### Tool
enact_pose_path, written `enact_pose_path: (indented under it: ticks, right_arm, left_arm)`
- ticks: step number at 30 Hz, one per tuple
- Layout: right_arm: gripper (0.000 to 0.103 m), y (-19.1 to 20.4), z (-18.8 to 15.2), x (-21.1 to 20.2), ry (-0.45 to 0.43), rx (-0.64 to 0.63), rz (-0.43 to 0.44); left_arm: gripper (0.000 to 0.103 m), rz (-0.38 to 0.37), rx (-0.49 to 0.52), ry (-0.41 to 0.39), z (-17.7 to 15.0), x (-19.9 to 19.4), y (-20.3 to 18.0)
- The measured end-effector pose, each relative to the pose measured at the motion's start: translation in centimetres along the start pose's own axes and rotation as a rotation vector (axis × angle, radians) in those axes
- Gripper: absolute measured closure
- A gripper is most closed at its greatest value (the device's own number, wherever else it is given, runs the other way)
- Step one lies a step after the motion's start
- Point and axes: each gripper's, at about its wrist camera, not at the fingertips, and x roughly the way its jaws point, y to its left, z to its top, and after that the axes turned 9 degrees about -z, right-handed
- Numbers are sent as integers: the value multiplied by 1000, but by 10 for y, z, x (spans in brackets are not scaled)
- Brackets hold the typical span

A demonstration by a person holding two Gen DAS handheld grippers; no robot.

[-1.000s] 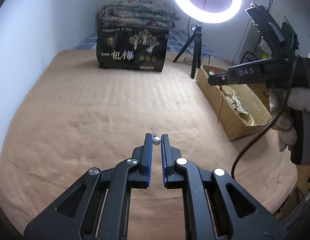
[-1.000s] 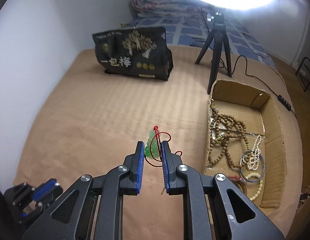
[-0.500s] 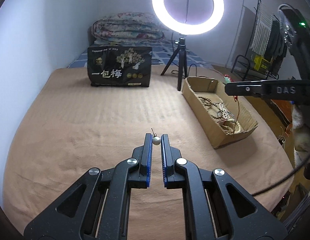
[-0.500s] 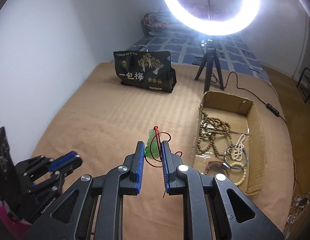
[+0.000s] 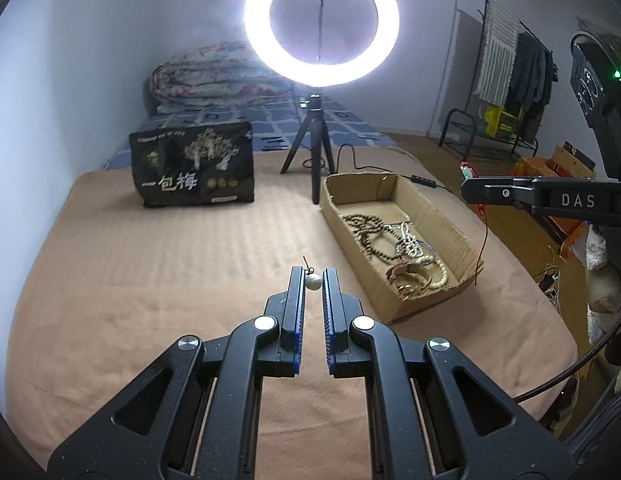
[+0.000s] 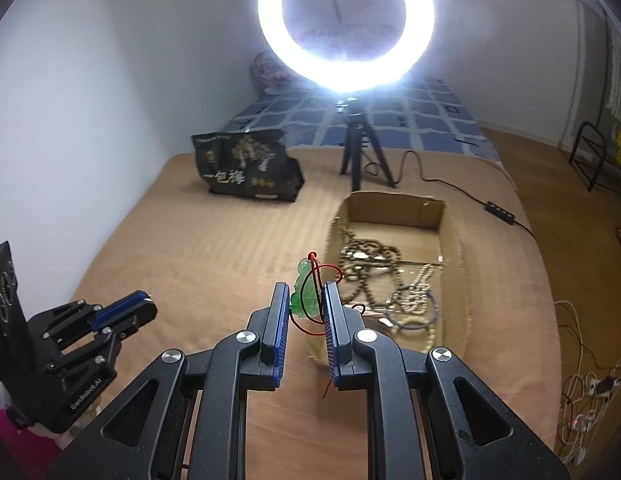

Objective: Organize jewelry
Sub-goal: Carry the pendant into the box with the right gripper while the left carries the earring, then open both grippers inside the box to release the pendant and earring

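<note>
- Right hand-held gripper [image 6: 306, 300] is pinching a green pendant [image 6: 303, 294] on a red cord [image 6: 316, 280] between its blue pads; the cord is looping out past the tips and trailing down under them.
- Left hand-held gripper [image 5: 313, 280] is pinching a small pearl bead [image 5: 313, 281] w/ a dark wire hook right at the tips.
- Both are hanging in the air over the tan bed cover [image 5: 190, 264], not touching it.
- Cardboard box [image 6: 454, 248] is sitting on the bed cover, already holding brown bead strands, a pearl strand & a bangle.
- Key relation: from the right hand-held gripper the box is lying just fwd & to the right, its near-left corner almost under the tips. From the left hand-held gripper the box [image 5: 342, 216] is lying further off, fwd-right.
- Box long axis is running away from both cams, toward the ring light [image 5: 321, 24] tripod, so there's plenty of room along its length.
- Judgement: right side is nearer, so the pendant prob. goes first w/ a short shift right & a drop; the bead is needing a longer reach across.
- Risk: the dangling cord could be catching on the box's left wall.
</note>
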Motion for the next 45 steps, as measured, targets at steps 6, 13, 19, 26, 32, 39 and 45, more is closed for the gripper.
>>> enact_pose_path:
  ticks: [6,13,19,26,32,39,45]
  right_arm:
    - [88,-26,2,4,-11,32,-35]
    - [88,-51,10,15,-20,71,-62]
    - [88,-65,17,30,-16,104,-52]
    - [88,-77,26,50,-18,127,-42]
    - [88,-77,28,66,-7,108,-54]
    - [88,-88,27,80,9,124,-75]
    - [88,-90,27,86,14,127,-70]
  left_arm:
    - [96,-29,35,7,16,15,-15]
    - [96,-81,41,34,34,46,-31]
    - [96,-104,45,51,45,75,-44]
    - [96,-114,40,65,51,101,-52]
    - [96,-122,31,75,53,117,-53]
    - [96,-129,21,92,54,133,-50]
    - [96,-138,27,100,53,138,-55]
